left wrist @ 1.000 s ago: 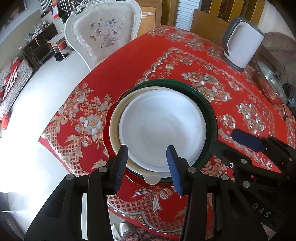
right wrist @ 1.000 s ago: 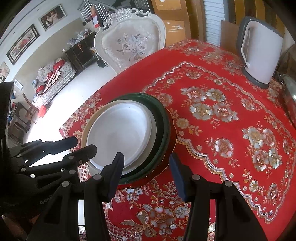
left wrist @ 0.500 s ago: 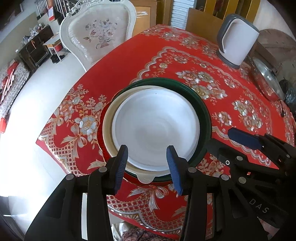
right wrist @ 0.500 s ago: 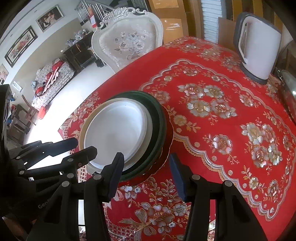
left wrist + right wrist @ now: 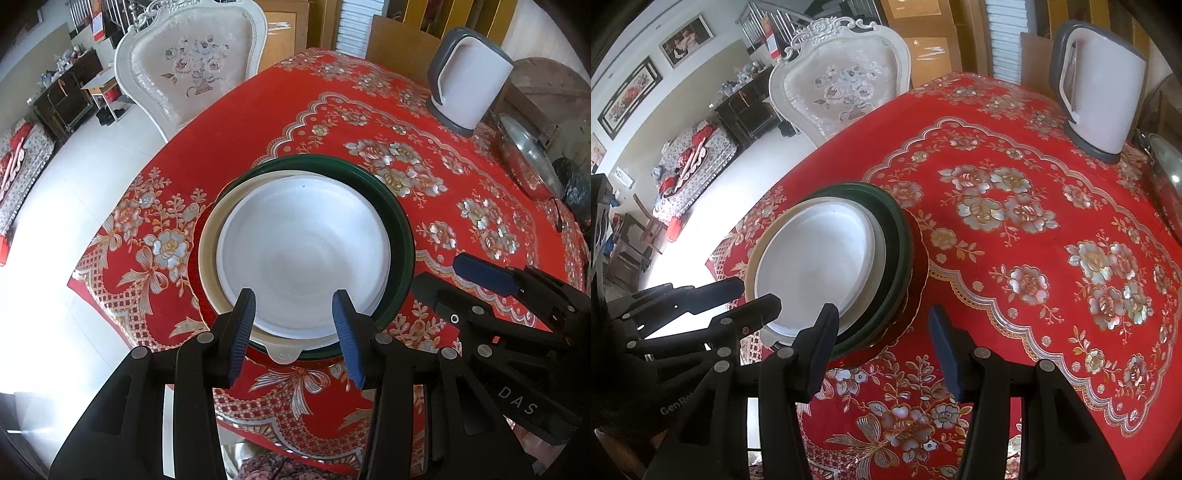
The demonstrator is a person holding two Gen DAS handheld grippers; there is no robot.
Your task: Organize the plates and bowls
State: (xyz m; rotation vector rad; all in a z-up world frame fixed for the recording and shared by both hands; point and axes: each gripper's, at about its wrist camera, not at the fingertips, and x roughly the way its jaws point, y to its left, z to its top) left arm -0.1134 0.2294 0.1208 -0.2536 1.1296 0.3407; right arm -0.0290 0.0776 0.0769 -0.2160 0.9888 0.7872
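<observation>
Nothing moved, white plate point(image 5: 303, 254) stacked, kettle point(image 5: 1097, 92) behind

Both wrist cameras look steeply down from close above the near edge of the red floral-clothed table point(image 5: 332, 110). Both share the stacked round plates point(image 5: 303, 258) point(image 5: 816, 266), white electric kettle point(image 5: 469, 85) point(image 5: 1104, 88) and ornate white chair point(image 5: 192, 70) point(image 5: 842, 85).

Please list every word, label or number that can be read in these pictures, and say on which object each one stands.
"DAS": white letters on the black body of the right gripper, seen from the left wrist view.
"GenRo": white letters on the black body of the left gripper, seen from the right wrist view; the word is cut off.
The red signs by the stairs: too small and blurred to read.
The stacked plates and the kettle show no text.
</observation>
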